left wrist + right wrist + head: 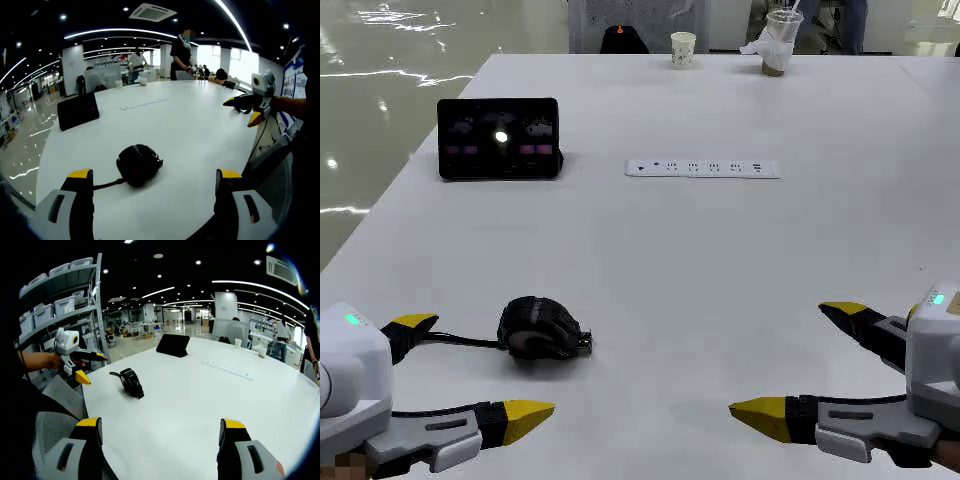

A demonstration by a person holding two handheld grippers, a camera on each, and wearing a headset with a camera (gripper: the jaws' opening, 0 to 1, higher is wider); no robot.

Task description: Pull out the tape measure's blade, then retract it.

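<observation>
Near the left gripper [485, 365] on the white table [720, 250] lies the black tape measure [542, 328], blade apparently not drawn out. Both that gripper and the right gripper [785, 358] are spread wide and empty, probably poised to take hold. The blade's tip is too small to make out.

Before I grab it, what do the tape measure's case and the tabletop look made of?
Tape measure: black, dull case with no glints, probably rubber-coated plastic; a black cord trails from it. Table: white, smooth, even surface with a soft sheen, likely laminate, though the look leaves it open.
</observation>
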